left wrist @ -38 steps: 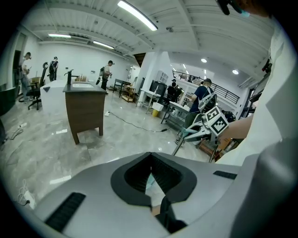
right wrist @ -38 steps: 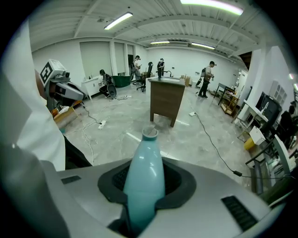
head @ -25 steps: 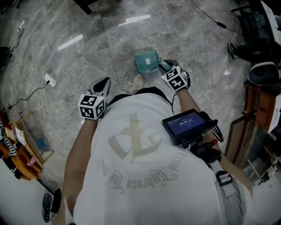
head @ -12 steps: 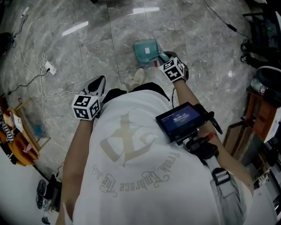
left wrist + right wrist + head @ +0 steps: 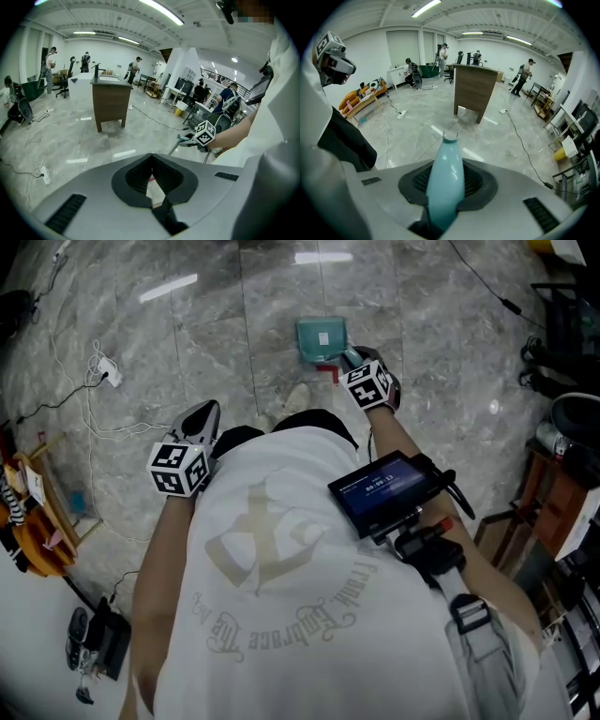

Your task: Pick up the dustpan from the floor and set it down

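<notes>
The right gripper (image 5: 353, 361) is clenched on the pale teal plastic handle (image 5: 446, 174) of the teal plastic dustpan (image 5: 322, 338), its jaws pressing both sides. The square pan sits just past the gripper, beyond the toe of the person's white shoe (image 5: 296, 399), low over the grey marble floor (image 5: 216, 343); whether it touches cannot be told. There is one dustpan and two grippers. Its long axis runs from the pan back to the gripper, the looped handle tip poking out between the jaws. The left gripper (image 5: 206, 414), on the shoe's other side, has its jaws together on nothing.
</notes>
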{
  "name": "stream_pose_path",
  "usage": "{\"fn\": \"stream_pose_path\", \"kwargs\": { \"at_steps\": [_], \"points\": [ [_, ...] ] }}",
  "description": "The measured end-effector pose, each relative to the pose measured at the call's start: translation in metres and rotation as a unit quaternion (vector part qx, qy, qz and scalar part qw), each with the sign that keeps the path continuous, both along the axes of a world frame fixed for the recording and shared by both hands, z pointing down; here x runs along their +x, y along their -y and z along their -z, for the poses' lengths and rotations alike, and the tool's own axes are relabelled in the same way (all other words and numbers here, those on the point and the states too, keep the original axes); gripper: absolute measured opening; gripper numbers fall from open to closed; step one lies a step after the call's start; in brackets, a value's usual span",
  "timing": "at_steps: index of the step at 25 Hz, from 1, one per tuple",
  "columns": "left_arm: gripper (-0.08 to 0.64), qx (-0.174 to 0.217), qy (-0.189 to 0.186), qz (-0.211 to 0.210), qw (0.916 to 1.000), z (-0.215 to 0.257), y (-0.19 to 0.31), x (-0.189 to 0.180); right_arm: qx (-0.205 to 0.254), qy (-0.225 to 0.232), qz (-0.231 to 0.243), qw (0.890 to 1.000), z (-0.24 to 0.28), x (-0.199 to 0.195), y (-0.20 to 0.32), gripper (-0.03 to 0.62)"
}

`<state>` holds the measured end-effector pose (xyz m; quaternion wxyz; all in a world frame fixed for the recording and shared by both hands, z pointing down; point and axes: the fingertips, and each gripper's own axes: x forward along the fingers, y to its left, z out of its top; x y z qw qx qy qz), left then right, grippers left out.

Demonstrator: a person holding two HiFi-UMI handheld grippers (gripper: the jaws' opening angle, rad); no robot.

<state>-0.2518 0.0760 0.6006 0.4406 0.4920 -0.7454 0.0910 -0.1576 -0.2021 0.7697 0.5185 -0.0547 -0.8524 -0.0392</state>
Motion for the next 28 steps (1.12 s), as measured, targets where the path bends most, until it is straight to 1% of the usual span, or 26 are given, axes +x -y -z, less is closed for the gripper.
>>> {"fn": "stream_pose_path", "kwargs": {
  "at_steps": [2, 5, 7, 10, 15, 18, 22, 28],
  "points": [
    [0.012, -0.001, 0.002, 0.002, 1.0, 0.002, -0.002, 0.002, 0.003, 0.004, 0.005, 1.0, -0.002, 0.0, 0.0, 0.103],
    [0.012, -0.005, 0.003, 0.006, 1.0, 0.002, -0.006, 0.003, 0.007, 0.008, 0.029, 1.0, -0.006, 0.0, -0.006, 0.103],
    [0.012, -0.005, 0.003, 0.007, 1.0, 0.001, -0.006, 0.002, 0.009, 0.006, 0.043, 0.999, -0.008, 0.001, -0.012, 0.103],
    [0.012, 0.0, 0.003, 0.001, 1.0, 0.002, -0.001, -0.001, 0.011, -0.002, 0.049, 0.999, -0.011, 0.005, -0.021, 0.106],
    [0.012, 0.003, 0.002, -0.012, 0.9999, 0.002, 0.007, -0.003, 0.002, -0.008, 0.032, 0.999, -0.016, 0.013, -0.027, 0.107],
    [0.012, 0.001, 0.002, -0.015, 0.9999, 0.001, 0.01, -0.003, 0.004, -0.01, 0.031, 0.999, -0.019, 0.018, -0.031, 0.109],
    [0.012, 0.003, 0.002, -0.026, 0.9997, -0.001, 0.016, -0.004, 0.005, -0.004, 0.02, 1.0, -0.02, 0.019, -0.031, 0.112],
    [0.012, 0.005, -0.002, -0.04, 0.9992, -0.004, 0.022, -0.007, -0.007, 0.012, 0.011, 1.0, -0.015, 0.013, -0.029, 0.158]
  ]
}}
